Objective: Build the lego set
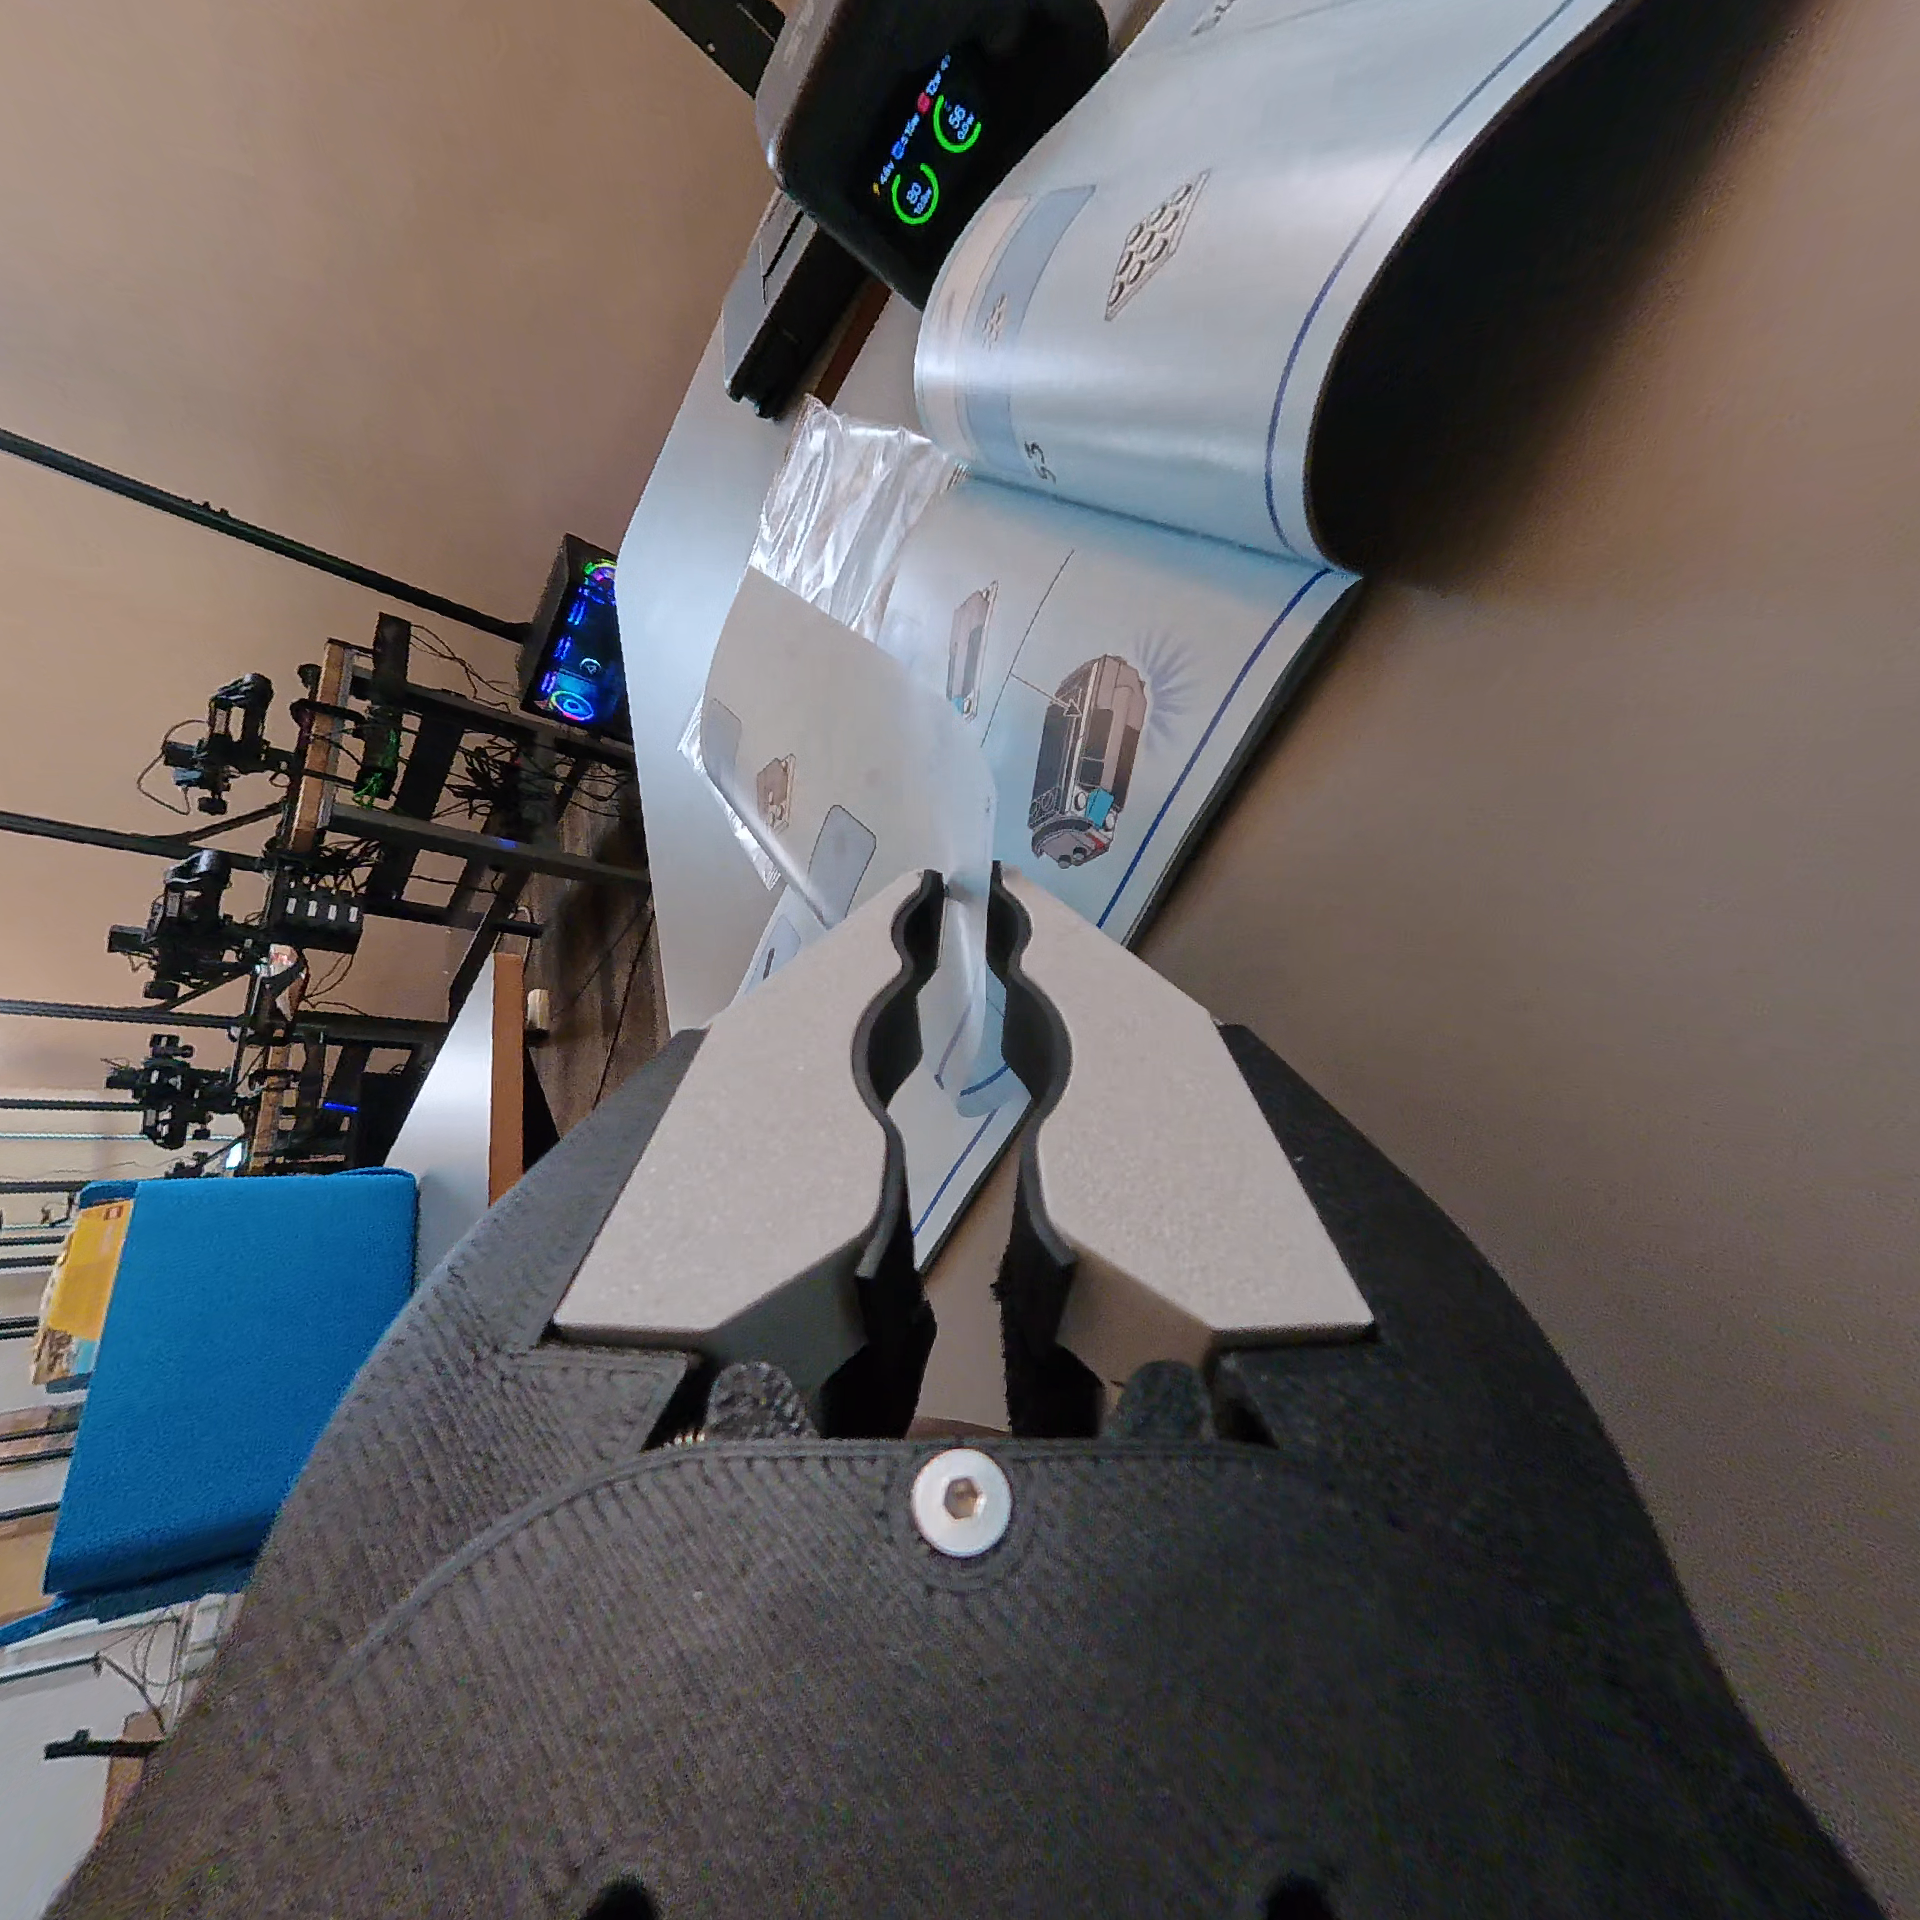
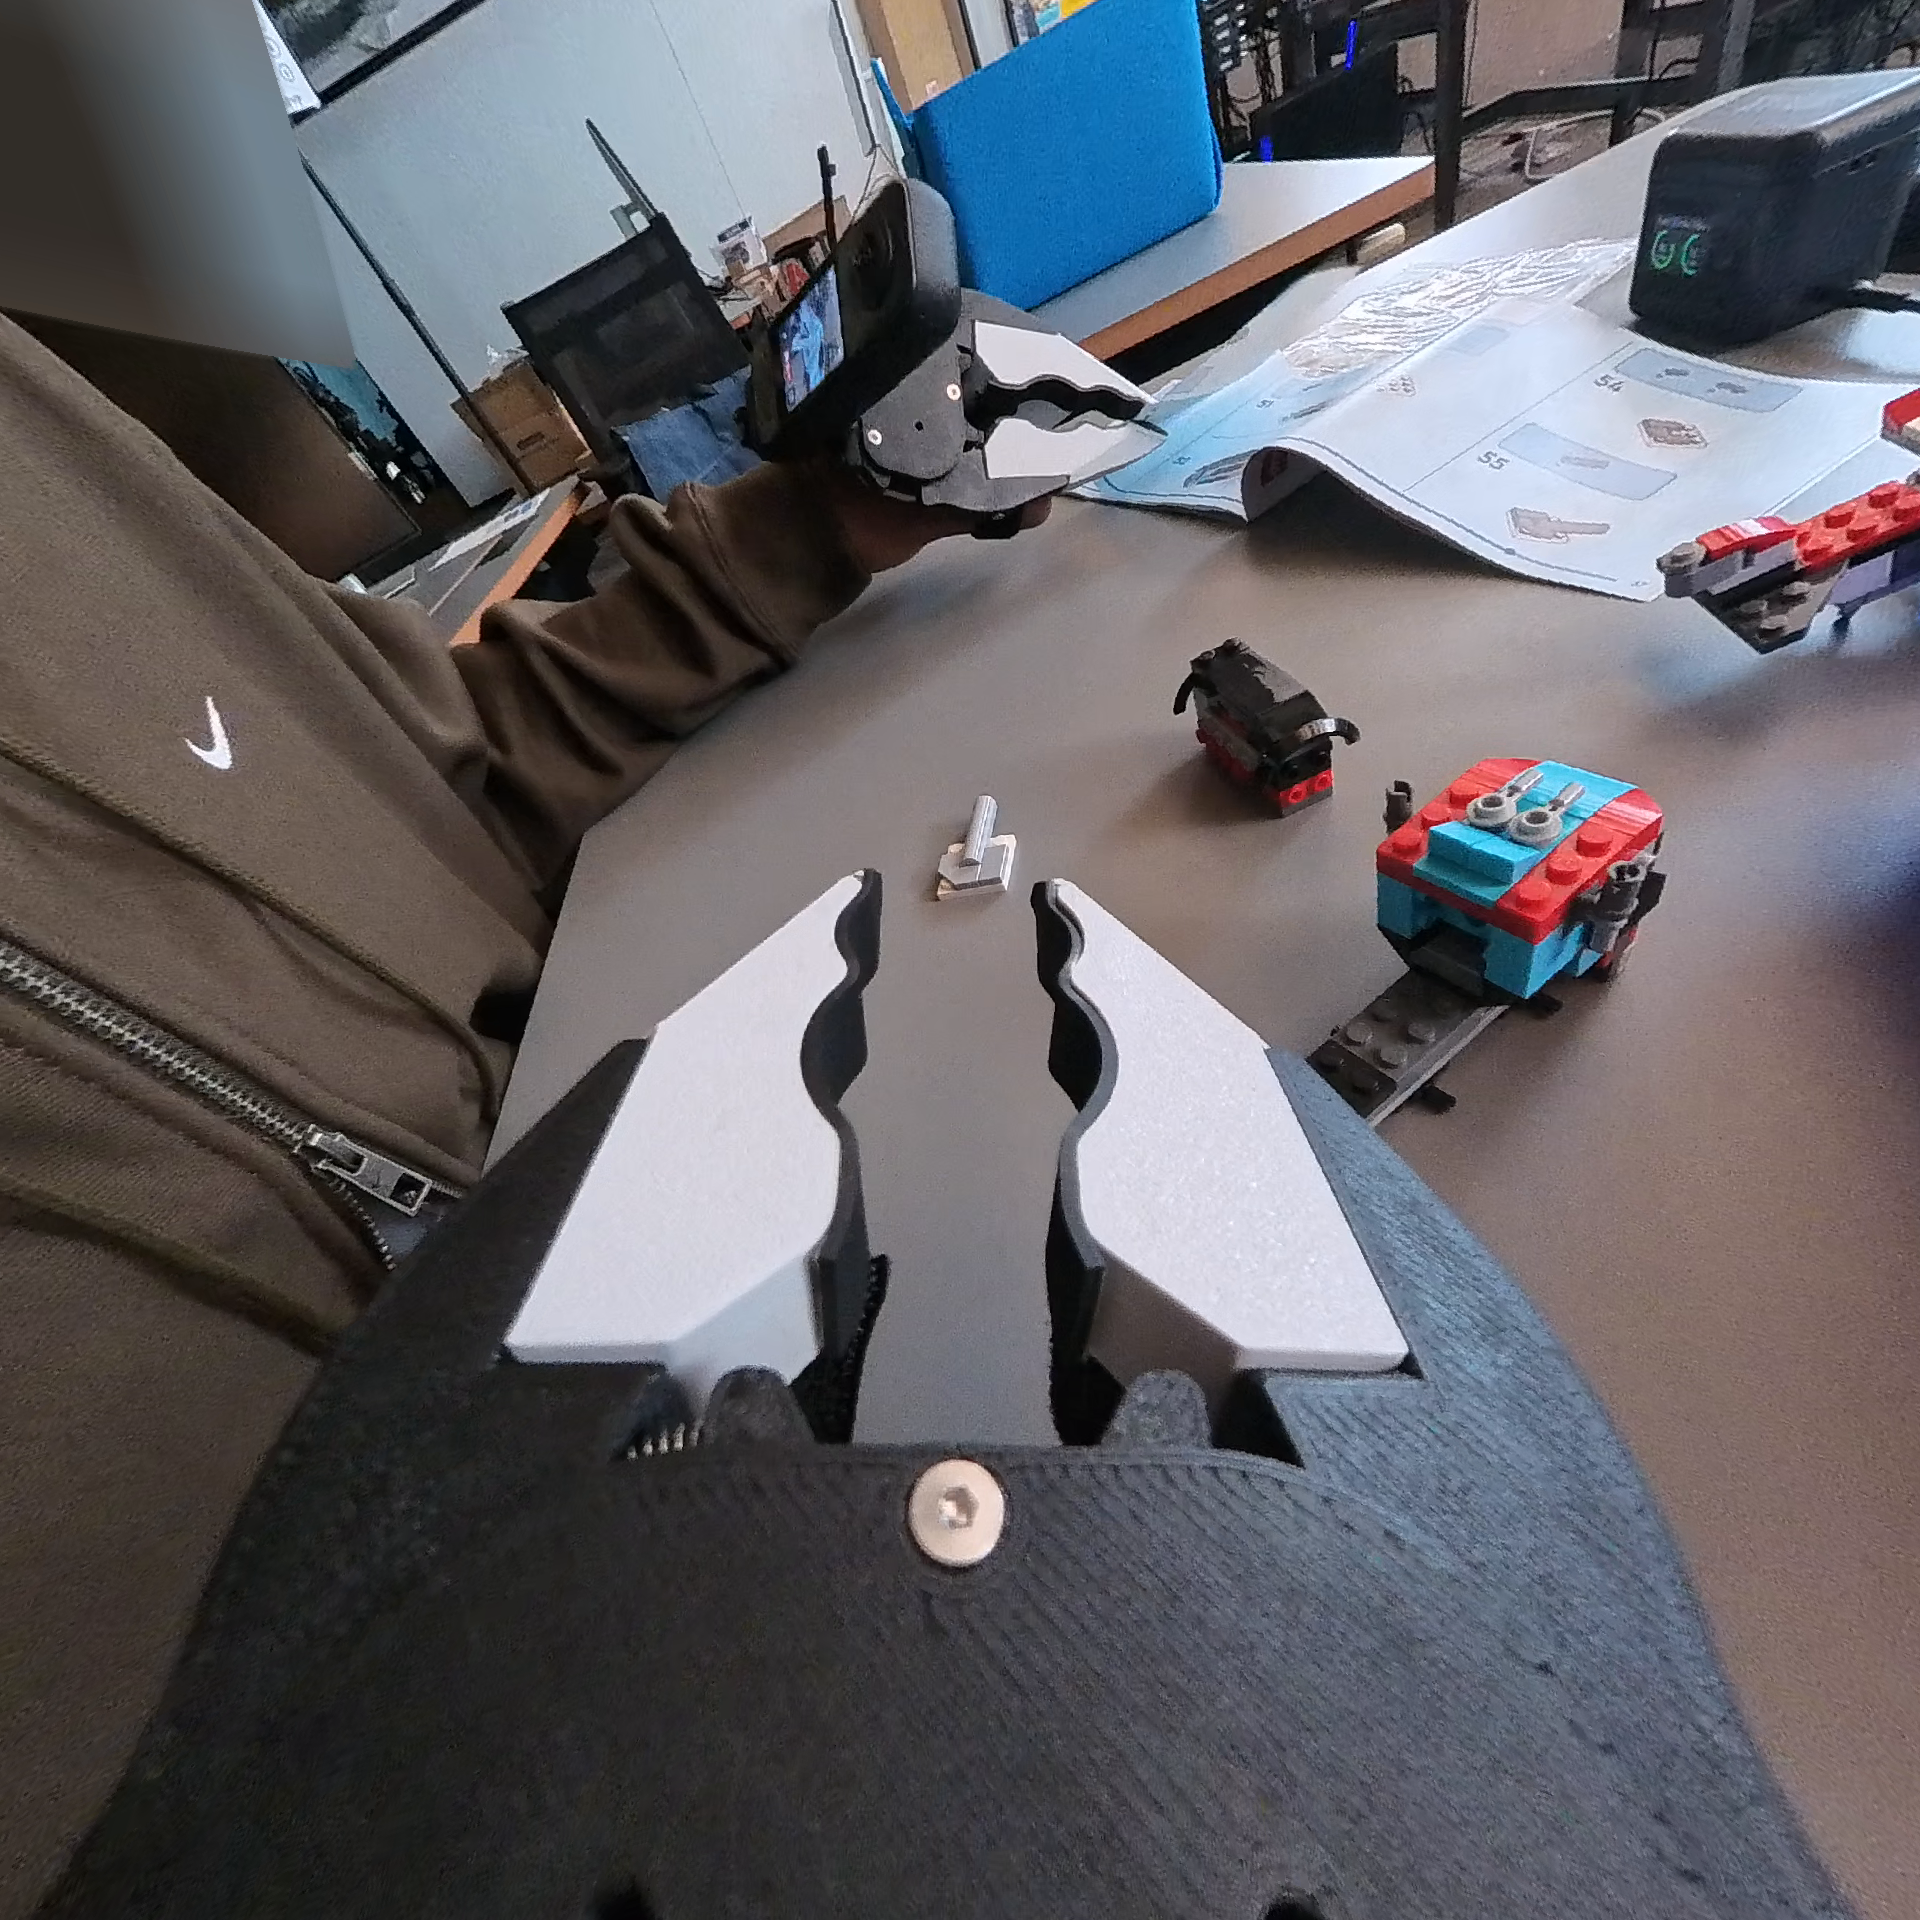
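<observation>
Right gripper (image 2: pixel 956 894) jaws released over bare bench (image 2: pixel 1039 665); small grey-white brick piece (image 2: pixel 975 858) just past tips at 12 o'clock, untouched. Red-and-blue brick build (image 2: pixel 1512 883) at 2 o'clock, black brick build (image 2: pixel 1262 727) beyond. Left gripper (image 1: pixel 968 883) jaws clenched on lifted page (image 1: pixel 894 748) of open instruction booklet (image 1: pixel 1122 436); printed step numbers legible. Black device with lit screen (image 1: pixel 914 156) farthest.
</observation>
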### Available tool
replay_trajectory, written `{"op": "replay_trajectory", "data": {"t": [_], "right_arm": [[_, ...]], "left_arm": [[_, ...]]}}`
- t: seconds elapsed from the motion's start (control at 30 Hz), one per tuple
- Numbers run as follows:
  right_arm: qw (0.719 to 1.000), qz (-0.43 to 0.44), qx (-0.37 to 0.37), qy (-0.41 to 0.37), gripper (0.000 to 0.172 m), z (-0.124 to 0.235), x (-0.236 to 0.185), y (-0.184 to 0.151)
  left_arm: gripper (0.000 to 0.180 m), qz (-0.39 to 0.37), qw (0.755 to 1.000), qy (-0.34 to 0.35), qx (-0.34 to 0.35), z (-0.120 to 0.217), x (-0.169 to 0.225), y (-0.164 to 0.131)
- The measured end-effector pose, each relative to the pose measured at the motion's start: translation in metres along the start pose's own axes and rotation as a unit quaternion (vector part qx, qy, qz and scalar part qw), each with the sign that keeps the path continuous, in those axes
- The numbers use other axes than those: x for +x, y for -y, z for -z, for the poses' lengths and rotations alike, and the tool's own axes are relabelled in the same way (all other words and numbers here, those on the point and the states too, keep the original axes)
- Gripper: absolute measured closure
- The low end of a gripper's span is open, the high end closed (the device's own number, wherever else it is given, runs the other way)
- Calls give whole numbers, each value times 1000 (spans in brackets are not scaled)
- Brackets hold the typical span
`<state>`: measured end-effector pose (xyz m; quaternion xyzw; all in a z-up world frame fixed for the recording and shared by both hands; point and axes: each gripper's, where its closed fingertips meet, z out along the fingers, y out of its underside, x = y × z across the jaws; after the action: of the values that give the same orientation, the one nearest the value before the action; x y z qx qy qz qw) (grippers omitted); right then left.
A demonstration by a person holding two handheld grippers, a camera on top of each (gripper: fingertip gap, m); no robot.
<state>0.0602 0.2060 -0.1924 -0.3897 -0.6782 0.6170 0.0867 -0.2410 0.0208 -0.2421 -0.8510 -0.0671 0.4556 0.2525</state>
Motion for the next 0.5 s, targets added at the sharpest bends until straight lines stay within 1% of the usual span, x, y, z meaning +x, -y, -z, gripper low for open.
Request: {"op": "replay_trajectory", "data": {"t": [0.23, 0.5], "right_arm": [[1000, 2, -1, -1, 141, 0, 0, 0], [1000, 3, -1, -1, 141, 0, 0, 0]], "left_arm": [[172, -16, 1000, 2, -2, 0, 2, 1], [172, -56, 998, 19, -11, -1, 5, 4]]}}
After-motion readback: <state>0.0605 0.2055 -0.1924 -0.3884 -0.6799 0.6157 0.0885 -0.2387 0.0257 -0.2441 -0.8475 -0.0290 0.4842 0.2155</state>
